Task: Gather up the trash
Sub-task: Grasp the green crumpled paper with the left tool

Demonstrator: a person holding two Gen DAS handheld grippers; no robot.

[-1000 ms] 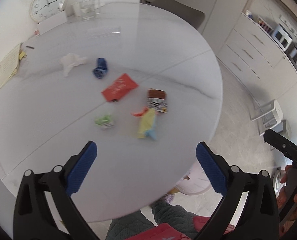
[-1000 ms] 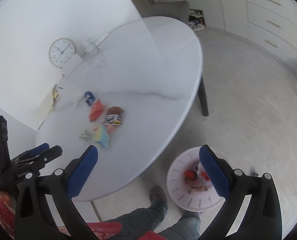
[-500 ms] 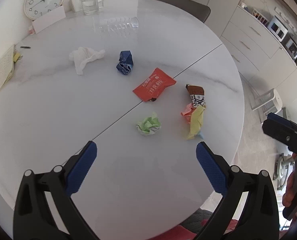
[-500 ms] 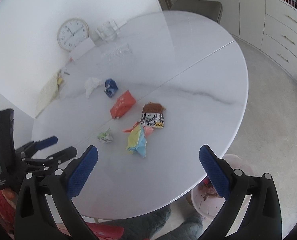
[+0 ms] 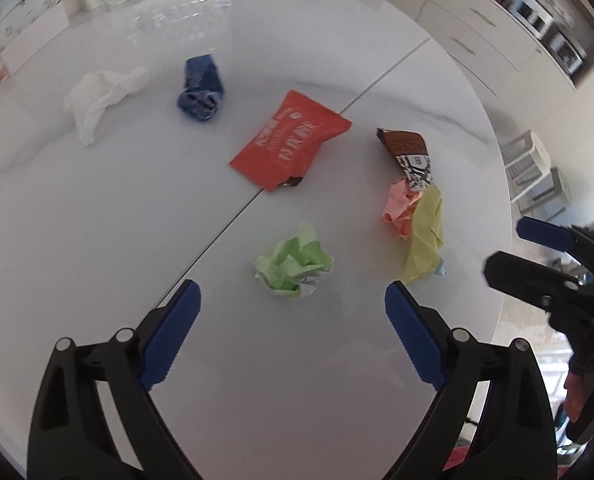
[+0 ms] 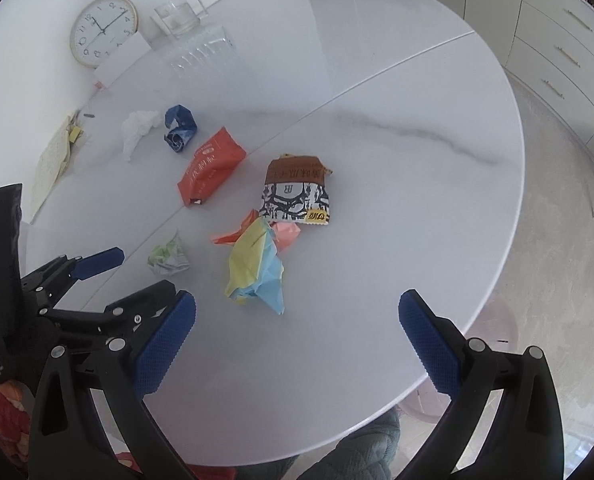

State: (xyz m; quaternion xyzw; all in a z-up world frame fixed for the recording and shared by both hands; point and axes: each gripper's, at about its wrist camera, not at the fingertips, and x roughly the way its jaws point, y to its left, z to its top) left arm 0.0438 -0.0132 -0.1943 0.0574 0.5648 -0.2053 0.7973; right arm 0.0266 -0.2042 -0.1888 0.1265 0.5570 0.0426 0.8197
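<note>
step: approach green paper ball (image 5: 293,262) | left hand-held gripper (image 5: 293,308) wide, just been closing slightly, empty | right hand-held gripper (image 6: 297,320) wide, empty | advice: straddle ball, descend to bench (image 5: 97,220), then squeeze

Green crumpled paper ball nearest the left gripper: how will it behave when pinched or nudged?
The green crumpled paper ball looks loosely wadded, with open folds, so it will probably squash between the pads rather than resist. It seems very light, so a nudge would likely make it skid on the glossy table. Its irregular shape suggests it tumbles, not rolls.
</note>
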